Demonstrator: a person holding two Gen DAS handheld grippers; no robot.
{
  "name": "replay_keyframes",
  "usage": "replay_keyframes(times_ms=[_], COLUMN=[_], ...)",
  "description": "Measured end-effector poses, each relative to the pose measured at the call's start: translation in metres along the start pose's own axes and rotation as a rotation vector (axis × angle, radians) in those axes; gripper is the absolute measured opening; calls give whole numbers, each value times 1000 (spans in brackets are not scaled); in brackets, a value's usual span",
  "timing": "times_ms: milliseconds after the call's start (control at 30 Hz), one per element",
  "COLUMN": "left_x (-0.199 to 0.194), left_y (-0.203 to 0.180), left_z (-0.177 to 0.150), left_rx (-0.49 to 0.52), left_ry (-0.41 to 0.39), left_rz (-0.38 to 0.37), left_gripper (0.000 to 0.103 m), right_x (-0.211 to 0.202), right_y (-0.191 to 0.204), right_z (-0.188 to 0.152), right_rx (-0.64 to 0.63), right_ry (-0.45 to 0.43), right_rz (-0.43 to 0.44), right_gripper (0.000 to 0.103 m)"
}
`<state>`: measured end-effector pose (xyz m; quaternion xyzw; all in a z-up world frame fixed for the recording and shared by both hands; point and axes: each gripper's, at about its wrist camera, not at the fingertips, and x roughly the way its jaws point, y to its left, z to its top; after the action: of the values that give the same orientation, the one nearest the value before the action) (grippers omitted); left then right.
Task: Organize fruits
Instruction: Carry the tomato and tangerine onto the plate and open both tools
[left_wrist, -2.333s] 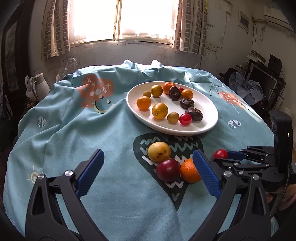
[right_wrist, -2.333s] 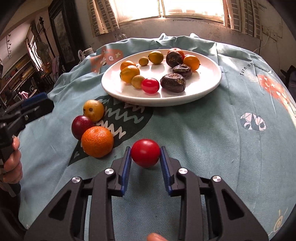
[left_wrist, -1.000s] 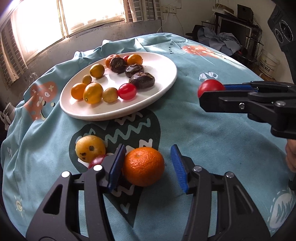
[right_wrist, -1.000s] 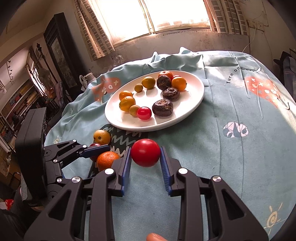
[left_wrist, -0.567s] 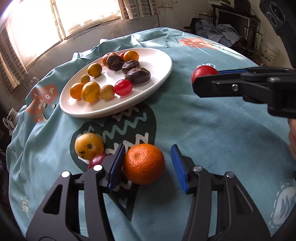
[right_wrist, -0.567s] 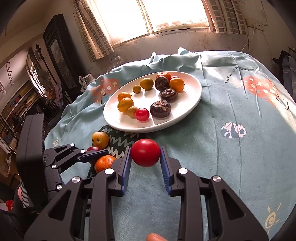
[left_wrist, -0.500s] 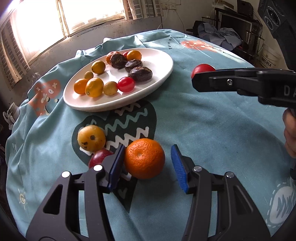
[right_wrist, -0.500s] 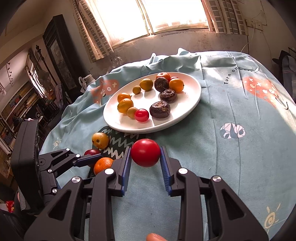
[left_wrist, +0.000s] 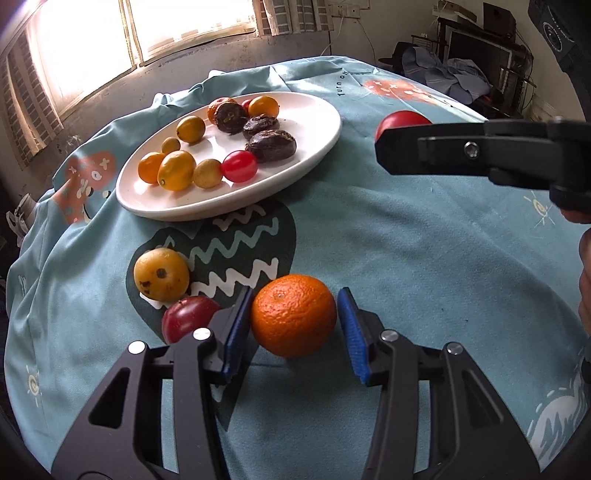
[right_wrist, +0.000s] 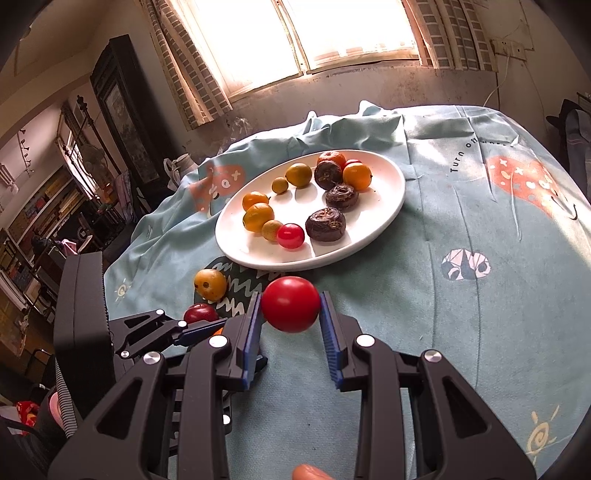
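Observation:
My left gripper is shut on an orange and holds it just above the cloth. A dark red plum and a spotted yellow fruit lie on the cloth to its left. My right gripper is shut on a red tomato, held in the air short of the white oval plate. The plate holds several small orange, yellow, dark and red fruits. The right gripper and tomato also show at the right of the left wrist view.
A round table under a light blue printed cloth carries everything. A window is behind the table. A dark cabinet stands at the left. Clothes and a monitor stand beyond the table's right side.
My left gripper closed on the orange and lifted it slightly. The right gripper carried the tomato higher and a little nearer the plate.

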<state>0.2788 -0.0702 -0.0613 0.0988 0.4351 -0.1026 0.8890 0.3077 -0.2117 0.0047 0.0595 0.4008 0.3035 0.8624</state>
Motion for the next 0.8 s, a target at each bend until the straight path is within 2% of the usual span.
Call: replay_keyframes(times_ms=[167, 267, 500, 667, 733, 800], left_x=[-8, -17, -66, -82, -79, -71], left_y=[3, 5, 32, 66, 77, 90], left_z=[-9, -15, -21, -1, 16, 38], left_rx=[-36, -76, -144, -154, -139, -140], left_ry=[-10, -15, -118, -152, -164, -176], left_rz=[-14, -74, -160, -165, -123, -101], left_gripper=[43, 43, 43, 43, 43, 43], right_x=[1, 2, 14, 15, 11, 12], right_y=[0, -1, 1, 10, 13, 15], right_z=[0, -1, -8, -9, 1, 18], right_rx=[0, 2, -11, -24, -18, -35], right_ry=[4, 9, 54, 53, 25, -17], right_rz=[2, -2, 3, 47, 72, 43], right_gripper=[31, 31, 31, 31, 31, 31])
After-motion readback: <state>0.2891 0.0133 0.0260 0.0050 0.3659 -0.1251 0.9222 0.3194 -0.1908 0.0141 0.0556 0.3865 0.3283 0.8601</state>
